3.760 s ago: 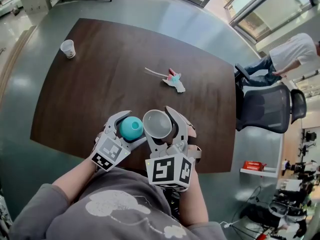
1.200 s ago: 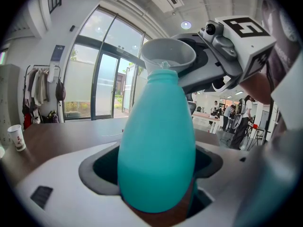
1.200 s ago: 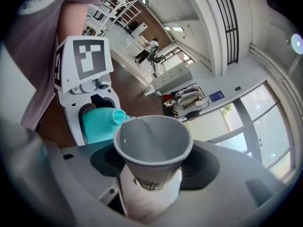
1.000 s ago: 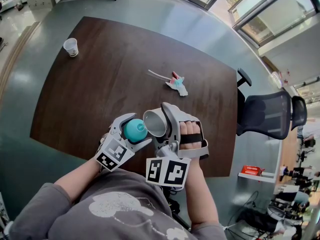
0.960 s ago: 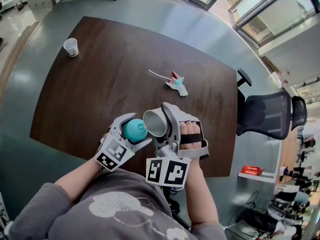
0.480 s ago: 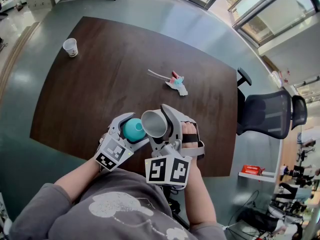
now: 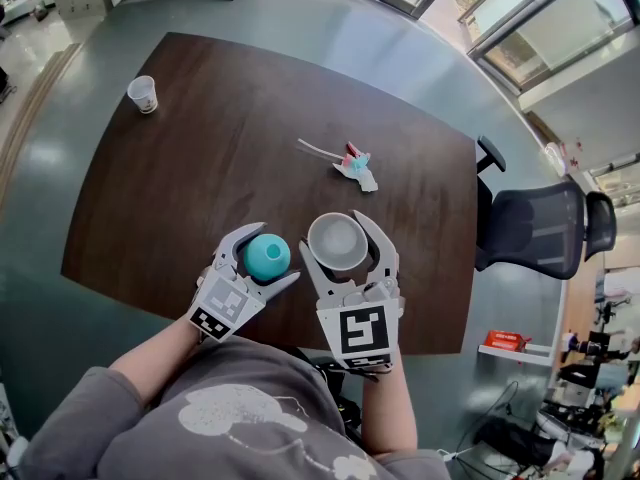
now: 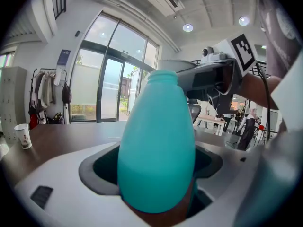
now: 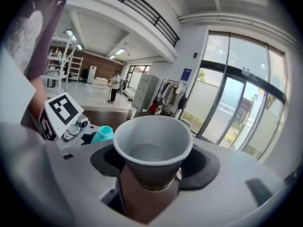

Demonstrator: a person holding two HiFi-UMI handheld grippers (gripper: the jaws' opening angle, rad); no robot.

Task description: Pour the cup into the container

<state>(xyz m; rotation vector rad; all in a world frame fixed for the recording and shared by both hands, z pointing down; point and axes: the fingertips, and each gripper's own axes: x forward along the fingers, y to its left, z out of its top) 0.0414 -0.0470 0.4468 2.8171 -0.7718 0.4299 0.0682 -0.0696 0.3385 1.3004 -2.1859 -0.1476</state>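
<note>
Currently the right gripper (image 7: 340, 228) is pinching the upright paper cup (image 9: 152, 148), likely light and crushable, mid-wall, while the left gripper (image 7: 271, 253) is clamping the teal container (image 8: 156, 141) above the table's (image 7: 200, 148) near edge.

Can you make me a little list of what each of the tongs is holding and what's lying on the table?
Left tongs: shut on a teal bottle, standing upright
Right tongs: shut on a paper cup, upright, mouth up
Bottle and cup: side by side above the near table edge
Table: dark brown wood
Far left corner: second paper cup
Middle of table: crumpled wrapper
Pouring: not happening now
</note>
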